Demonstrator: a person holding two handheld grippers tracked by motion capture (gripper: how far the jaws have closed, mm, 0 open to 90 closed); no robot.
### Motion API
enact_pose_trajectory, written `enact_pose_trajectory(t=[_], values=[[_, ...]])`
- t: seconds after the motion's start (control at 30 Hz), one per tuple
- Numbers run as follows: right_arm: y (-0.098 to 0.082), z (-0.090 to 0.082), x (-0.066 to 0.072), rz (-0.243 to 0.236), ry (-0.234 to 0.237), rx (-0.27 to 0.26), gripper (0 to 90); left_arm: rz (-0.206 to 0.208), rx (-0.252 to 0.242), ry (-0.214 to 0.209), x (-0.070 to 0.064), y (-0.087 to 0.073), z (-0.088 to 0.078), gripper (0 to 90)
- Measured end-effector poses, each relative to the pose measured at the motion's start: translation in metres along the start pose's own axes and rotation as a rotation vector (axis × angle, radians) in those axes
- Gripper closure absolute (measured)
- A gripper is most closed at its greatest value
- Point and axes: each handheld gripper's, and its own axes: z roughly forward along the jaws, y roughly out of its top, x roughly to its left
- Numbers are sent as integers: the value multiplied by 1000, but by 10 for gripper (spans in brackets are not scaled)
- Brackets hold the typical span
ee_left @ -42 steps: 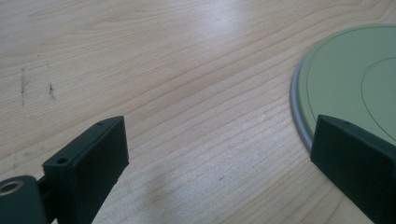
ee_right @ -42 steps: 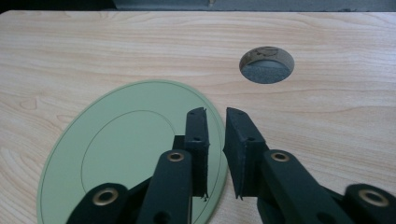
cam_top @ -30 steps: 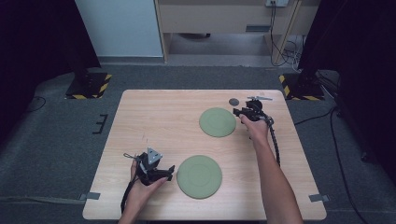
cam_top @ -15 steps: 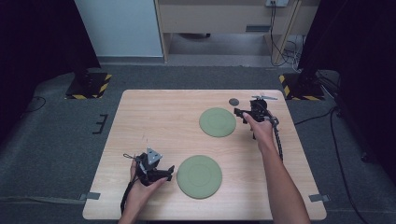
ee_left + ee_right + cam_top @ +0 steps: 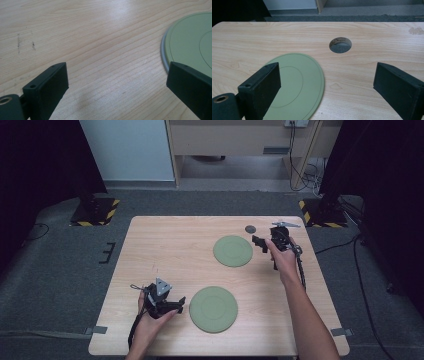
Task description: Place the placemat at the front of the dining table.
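While the right gripper (image 5: 261,243) hangs just off the right edge of the far green plate (image 5: 233,251), its jaws stand wide apart with nothing between them; they have just been opening, and the plate lies flat on the table (image 5: 165,245), so the step in hand looks like a release just made, with that plate set down. In the right gripper view the same plate (image 5: 297,82) sits low and to the left, partly behind the left jaw, apart from the right jaw, and the round cable hole (image 5: 340,45) in the table shows farther off beyond it. The left gripper (image 5: 175,304) rests near the front left of the table, its jaws also spread and empty, just beside the left rim of the near green plate (image 5: 213,309). In the left gripper view that plate's rim (image 5: 166,50) curves in at the right, with the right jaw over its edge and bare wood under the rest of the gap; whether the jaw touches the plate I cannot tell. Judging from this, the next move falls to the left gripper: it would need to slide one jaw under or over the thin rim and close on it, which calls for a low, flat approach, since the plate lies flush on the wood and offers little edge to catch.
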Motion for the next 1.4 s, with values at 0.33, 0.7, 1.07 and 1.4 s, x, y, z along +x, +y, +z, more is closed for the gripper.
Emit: enact_pose_trajectory(t=[0.33, 0.7, 1.07, 1.4], values=[[-3, -12, 5, -28, 29, -9, 69, 2, -2, -2, -1, 1, 0, 30], [-11, -32, 9, -44, 51, -16, 67, -1, -3, -10, 1, 1, -2, 30], [-40, -55, 17, -104, 72, 10, 55, 0, 3, -15, 10, 6, -4, 28], [-68, -64, 21, -139, 88, 46, 54, -7, 13, -16, 17, 7, -2, 25]])
